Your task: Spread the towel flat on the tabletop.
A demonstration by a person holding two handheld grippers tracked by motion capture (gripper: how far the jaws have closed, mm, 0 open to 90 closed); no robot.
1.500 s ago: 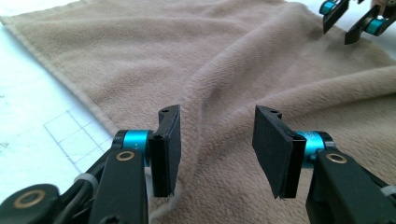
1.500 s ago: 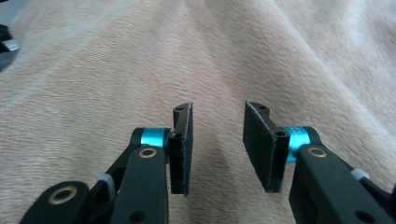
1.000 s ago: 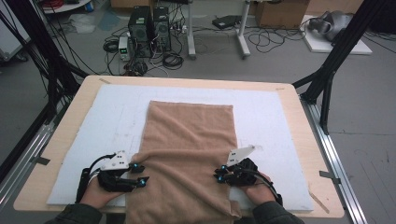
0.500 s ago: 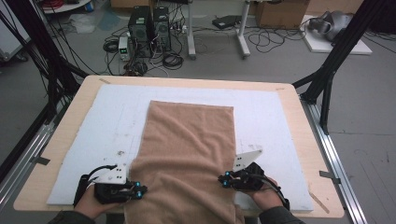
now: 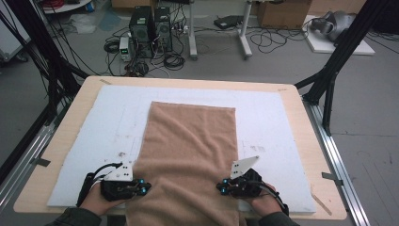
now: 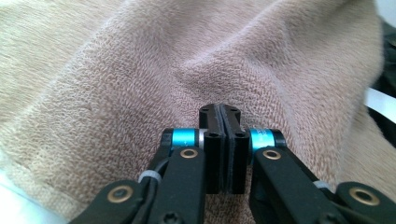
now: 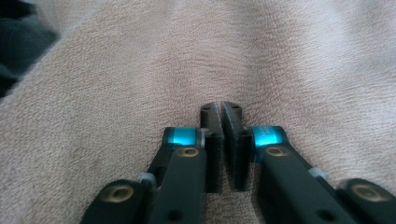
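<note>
A tan towel (image 5: 188,141) lies flat lengthwise on the white mat (image 5: 117,113), its near end hanging over the table's front edge. My left gripper (image 5: 146,187) is at the towel's left side edge near the front. Its jaws have just closed further, and in the left gripper view the gripper (image 6: 220,109) is shut, with the towel (image 6: 140,70) puckered at its tips. My right gripper (image 5: 220,187) is at the right side edge. In the right gripper view that gripper (image 7: 221,108) is likewise shut, its tips pinching the towel (image 7: 233,46).
The wooden table (image 5: 70,122) has metal rails along both sides. Black frame legs (image 5: 329,80) stand at the far right corner. Computer towers (image 5: 150,28) and cables lie on the floor beyond the table.
Both grippers slid a little toward the table's front edge along the towel's sides. The left jaws went from spread to shut on the cloth, and the right jaws also closed.
</note>
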